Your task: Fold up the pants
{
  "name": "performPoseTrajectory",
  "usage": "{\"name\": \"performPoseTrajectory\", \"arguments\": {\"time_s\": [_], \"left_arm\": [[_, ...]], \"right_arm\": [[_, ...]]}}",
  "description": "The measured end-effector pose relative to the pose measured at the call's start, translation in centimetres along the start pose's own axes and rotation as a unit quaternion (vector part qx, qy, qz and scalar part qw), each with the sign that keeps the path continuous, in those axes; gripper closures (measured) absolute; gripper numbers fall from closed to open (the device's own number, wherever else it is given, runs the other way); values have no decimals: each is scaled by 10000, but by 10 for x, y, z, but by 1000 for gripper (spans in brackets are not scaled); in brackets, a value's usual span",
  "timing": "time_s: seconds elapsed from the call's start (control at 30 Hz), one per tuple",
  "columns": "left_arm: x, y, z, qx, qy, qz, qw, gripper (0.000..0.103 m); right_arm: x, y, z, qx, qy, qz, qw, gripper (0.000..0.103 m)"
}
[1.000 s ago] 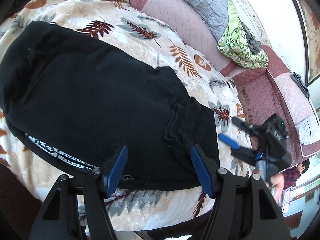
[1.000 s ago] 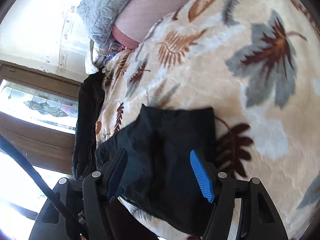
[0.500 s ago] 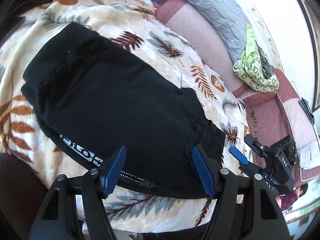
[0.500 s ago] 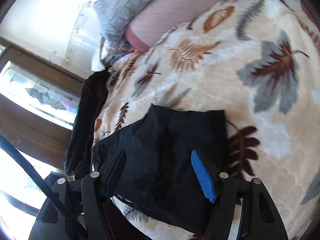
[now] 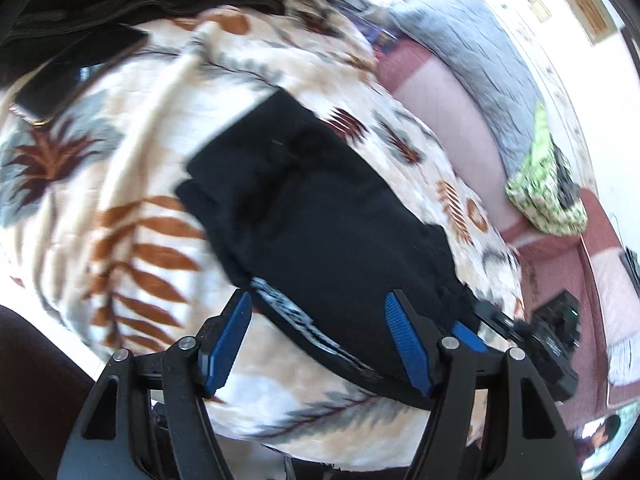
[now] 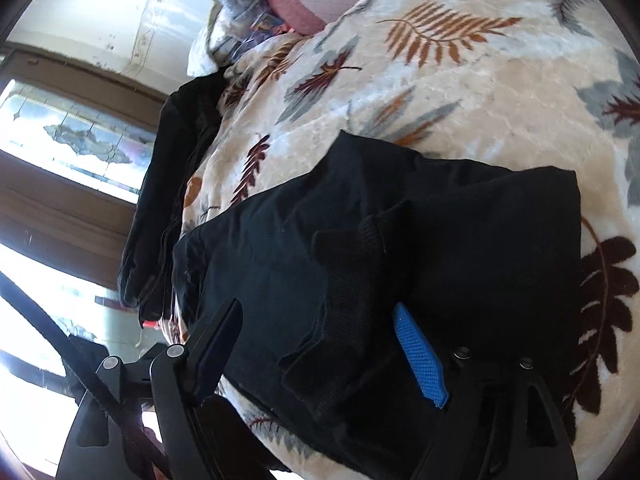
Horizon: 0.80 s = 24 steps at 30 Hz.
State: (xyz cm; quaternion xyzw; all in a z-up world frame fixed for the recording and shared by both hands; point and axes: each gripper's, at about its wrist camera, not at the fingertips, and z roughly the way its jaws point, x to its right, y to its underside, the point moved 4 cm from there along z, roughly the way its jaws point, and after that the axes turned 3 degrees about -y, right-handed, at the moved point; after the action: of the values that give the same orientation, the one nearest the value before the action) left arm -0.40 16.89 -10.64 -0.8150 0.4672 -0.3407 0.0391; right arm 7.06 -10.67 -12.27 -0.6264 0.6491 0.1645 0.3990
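Both grippers have pulled back from the black pants (image 5: pixel 320 232), which lie folded on the leaf-print blanket (image 5: pixel 132 184); left gripper (image 5: pixel 318 344) and right gripper (image 6: pixel 320 344) hang with jaws spread, so this fold looks finished

White print on pants (image 5: pixel 296 316) unreadable

The folded pants (image 5: pixel 320 236) are laid on the leaf-patterned blanket (image 5: pixel 120 240), near its front edge. A phone (image 5: pixel 76 76) is placed on the blanket, well apart from the pants, at the far left. Behind the blanket a sofa (image 5: pixel 448 92) is seen, with a quilt (image 5: pixel 480 48) draped over its back and a bundle of cloth (image 5: pixel 548 196) set on it to the right. In the right wrist view, a dark garment (image 6: pixel 172 184) is heaped at the blanket's left edge, beside the pants (image 6: pixel 400 264).
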Motion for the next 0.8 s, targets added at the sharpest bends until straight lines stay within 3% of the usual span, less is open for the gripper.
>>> {"name": "performPoseTrajectory", "arguments": {"time_s": [0.3, 0.4, 0.47, 0.5, 0.53, 0.57, 0.63, 0.67, 0.8], "left_arm": [[-53, -26, 15, 404, -142, -697, 9966, 31], [-52, -31, 18, 654, 199, -741, 9949, 19], [-48, -30, 19, 704, 378, -498, 9956, 19], [-47, -29, 18, 711, 439, -368, 9958, 22], [-46, -28, 18, 714, 508, -234, 9959, 35], [-46, -28, 19, 670, 520, -185, 9962, 42], [-50, -30, 23, 553, 659, -254, 9960, 73], [-54, -31, 25, 482, 757, -351, 9953, 79], [-67, -31, 34, 272, 1193, -839, 9889, 80]], "right_arm": [[-47, 3, -2, -295, -12, -441, 9986, 20], [-61, 3, 11, -443, 213, -592, 9970, 20], [-73, 2, 25, -576, 331, -661, 9956, 20], [-78, 2, 32, -650, 371, -710, 9947, 20], [-87, 1, 43, -746, 427, -793, 9931, 20], [-96, -1, 53, -835, 476, -880, 9915, 20], [-116, -4, 74, -1031, 550, -1107, 9870, 20], [-126, -5, 84, -1118, 586, -1224, 9844, 20], [-174, -11, 132, -1623, 675, -1761, 9685, 19]]}}
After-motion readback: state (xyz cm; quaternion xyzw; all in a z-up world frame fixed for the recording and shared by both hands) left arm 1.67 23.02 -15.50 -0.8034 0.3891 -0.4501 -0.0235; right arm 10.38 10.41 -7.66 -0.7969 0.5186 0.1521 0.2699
